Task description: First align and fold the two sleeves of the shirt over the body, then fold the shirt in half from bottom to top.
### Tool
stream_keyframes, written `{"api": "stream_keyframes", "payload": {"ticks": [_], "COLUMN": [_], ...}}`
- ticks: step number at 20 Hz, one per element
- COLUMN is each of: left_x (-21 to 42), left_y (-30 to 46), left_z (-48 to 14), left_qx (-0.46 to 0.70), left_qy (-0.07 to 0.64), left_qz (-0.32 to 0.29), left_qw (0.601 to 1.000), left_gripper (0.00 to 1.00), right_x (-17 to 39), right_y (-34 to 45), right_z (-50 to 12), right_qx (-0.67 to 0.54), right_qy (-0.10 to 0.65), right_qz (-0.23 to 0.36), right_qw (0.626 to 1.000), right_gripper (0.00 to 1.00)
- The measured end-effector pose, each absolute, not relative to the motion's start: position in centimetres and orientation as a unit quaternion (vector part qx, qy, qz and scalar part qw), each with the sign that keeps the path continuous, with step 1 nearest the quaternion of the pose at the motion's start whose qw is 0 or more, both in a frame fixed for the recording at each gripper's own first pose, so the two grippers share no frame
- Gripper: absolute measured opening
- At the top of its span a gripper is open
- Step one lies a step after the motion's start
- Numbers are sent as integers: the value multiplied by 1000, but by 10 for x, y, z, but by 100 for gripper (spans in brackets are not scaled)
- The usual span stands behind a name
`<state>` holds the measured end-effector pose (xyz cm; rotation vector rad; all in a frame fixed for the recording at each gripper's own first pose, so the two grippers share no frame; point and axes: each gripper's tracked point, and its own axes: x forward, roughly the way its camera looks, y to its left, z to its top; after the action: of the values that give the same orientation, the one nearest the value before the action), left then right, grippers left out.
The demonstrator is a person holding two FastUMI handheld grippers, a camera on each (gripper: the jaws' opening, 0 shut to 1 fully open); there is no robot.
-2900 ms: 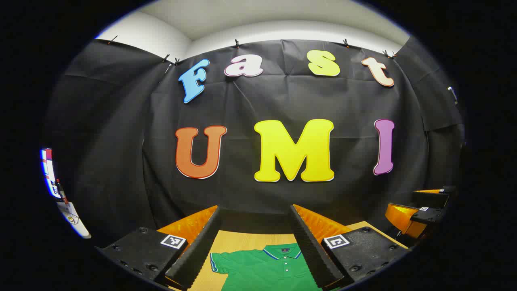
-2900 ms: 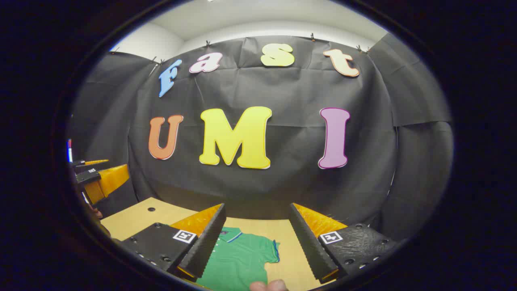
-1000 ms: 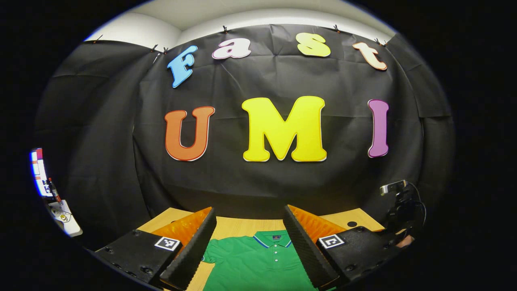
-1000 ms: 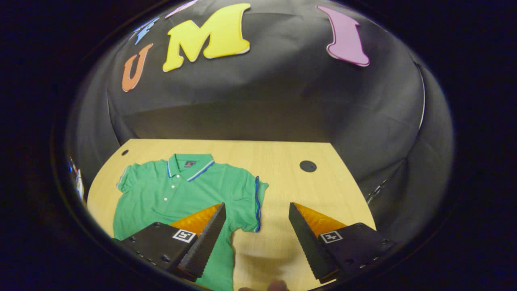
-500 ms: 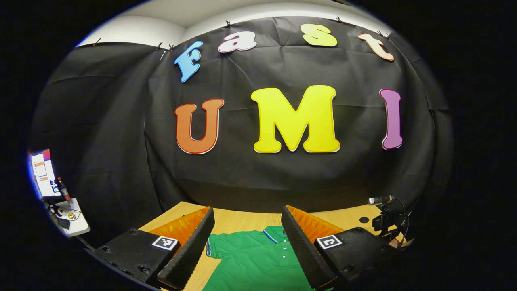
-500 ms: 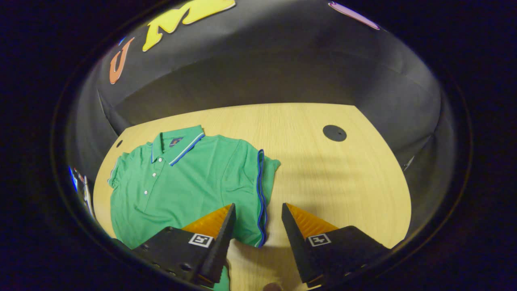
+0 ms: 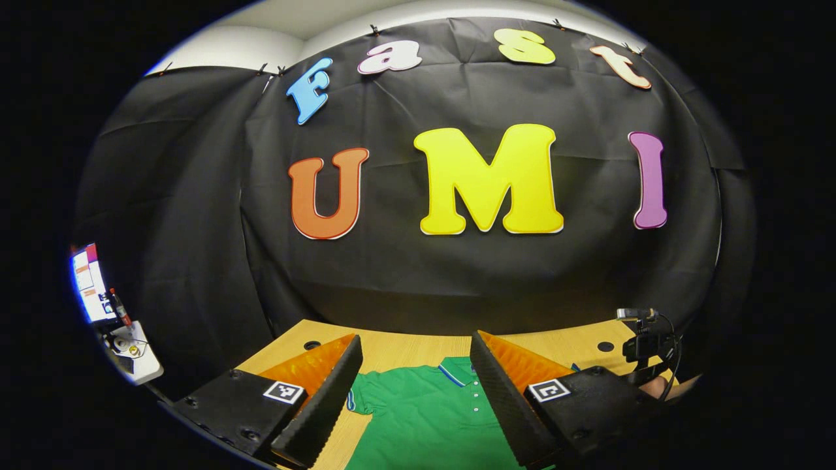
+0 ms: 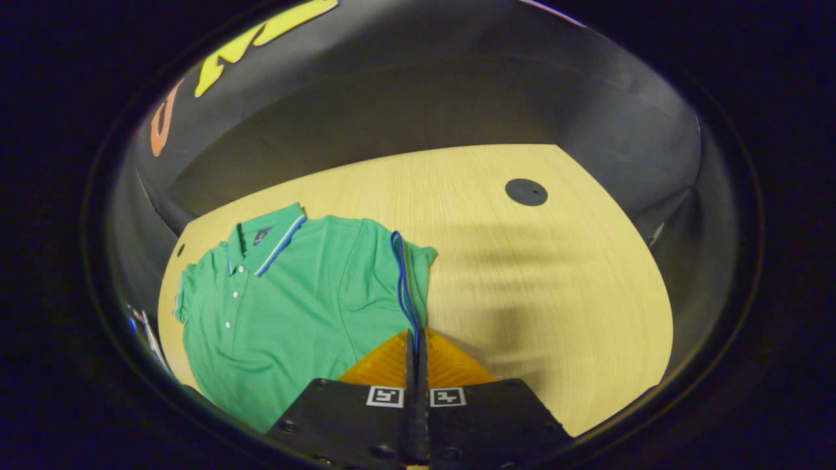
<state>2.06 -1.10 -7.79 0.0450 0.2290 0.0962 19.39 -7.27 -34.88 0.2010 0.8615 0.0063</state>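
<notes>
A green polo shirt (image 8: 294,307) with a blue-trimmed collar lies flat and face up on the wooden table (image 8: 535,281). Its sleeve (image 8: 410,274) with the blue hem runs straight into my right gripper (image 8: 415,336), whose fingers are pressed together on the hem's edge. The other sleeve (image 8: 186,287) lies spread at the far side. In the left gripper view, my left gripper (image 7: 416,337) hangs open above the table, with the shirt (image 7: 424,411) and its collar showing between the fingers; it touches nothing.
A black round cap (image 8: 526,192) sits in the tabletop beyond the shirt, and two more (image 7: 605,346) (image 7: 312,344) show near the back edge. A hand (image 7: 659,386) with a cabled device (image 7: 643,343) is at the right. A small side table (image 7: 130,352) stands outside the booth.
My right gripper tipped down toward the table, came to the blue-hemmed sleeve and shut on its edge. My left gripper shifted only slightly and stayed open.
</notes>
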Motion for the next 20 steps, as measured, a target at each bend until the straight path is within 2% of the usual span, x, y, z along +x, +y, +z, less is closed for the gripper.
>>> {"api": "stream_keyframes", "payload": {"ticks": [4,10,20], "left_x": [23,19,3], "left_y": [4,35,104], "left_z": [-87,-93,-105], "left_qx": [8,-3,-11], "left_qy": [121,124,136], "left_qz": [47,44,70], "left_qw": [992,991,988], "left_gripper": [100,100,100], "right_x": [194,194,206], "right_y": [-60,0,101], "right_z": [-309,-271,-297], "right_qx": [86,72,30], "right_qy": [385,363,394], "right_qz": [11,25,41], "right_qw": [919,928,918], "right_gripper": [0,0,0]}}
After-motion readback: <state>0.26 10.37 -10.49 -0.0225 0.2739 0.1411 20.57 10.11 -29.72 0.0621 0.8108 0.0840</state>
